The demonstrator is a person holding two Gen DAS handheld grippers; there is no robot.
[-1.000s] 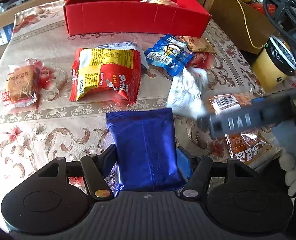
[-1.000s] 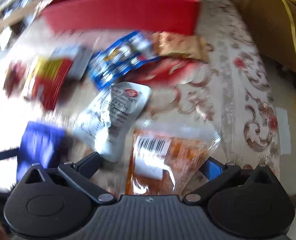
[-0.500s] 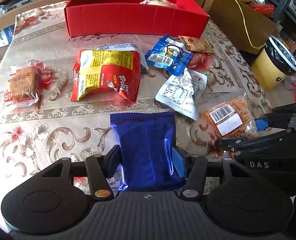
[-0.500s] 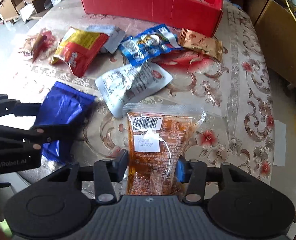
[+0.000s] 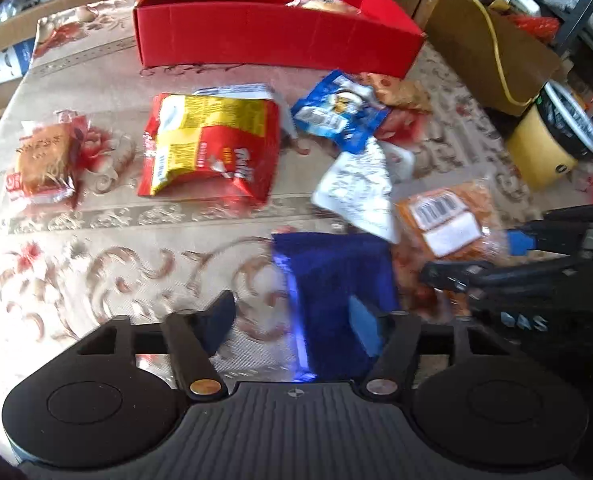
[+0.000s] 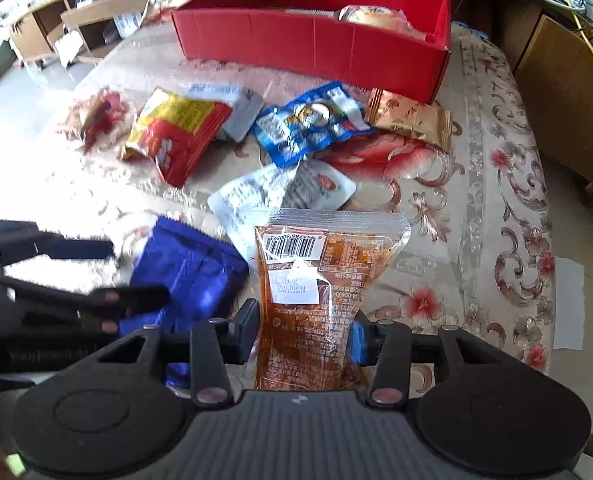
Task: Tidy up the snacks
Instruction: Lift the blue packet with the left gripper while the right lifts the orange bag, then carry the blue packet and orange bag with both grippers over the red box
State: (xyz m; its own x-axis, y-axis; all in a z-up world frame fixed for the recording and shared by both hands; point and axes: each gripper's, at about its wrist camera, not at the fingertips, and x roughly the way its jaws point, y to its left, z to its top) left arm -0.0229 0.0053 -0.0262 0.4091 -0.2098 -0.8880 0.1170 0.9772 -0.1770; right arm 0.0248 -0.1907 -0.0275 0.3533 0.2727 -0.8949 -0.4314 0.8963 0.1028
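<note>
Your right hand-held gripper point(image 6: 301, 334) is clamped on the near end of the orange pouch point(image 6: 316, 288), pads pressing its narrow waist from both sides. The pouch's long axis runs straight out from the jaws toward the red box point(image 6: 316, 46), barcode end away from you.

Your left hand-held gripper point(image 5: 292, 320) is opening. The blue packet point(image 5: 336, 292) sits between the jaws, against the right pad only; the left pad stands clear with bare cloth showing between it and the packet, so no grip there. The view is blurred, so contact on the right side is hard to confirm.

Key relation: the box lies dead ahead of both grippers at the far end of the desk point(image 6: 496, 184), its long wall crosswise to the pouch's axis. One wrapped bun point(image 6: 376, 16) already lies in its right end. The right hand is nearer to a usable carry since it alone has a snack secured. Both grippers point steeply down at the desk, side by side, the left one visible at the left edge of the right view.

Loose snacks between you and the box: white sachet point(image 6: 292, 188), blue-and-white packet point(image 6: 308, 120), gold packet point(image 6: 412, 118), red-and-yellow bag point(image 5: 212, 144), wrapped cake point(image 5: 44, 160) far left.

Likely next: lift the pouch over the clutter and forward into the box.
</note>
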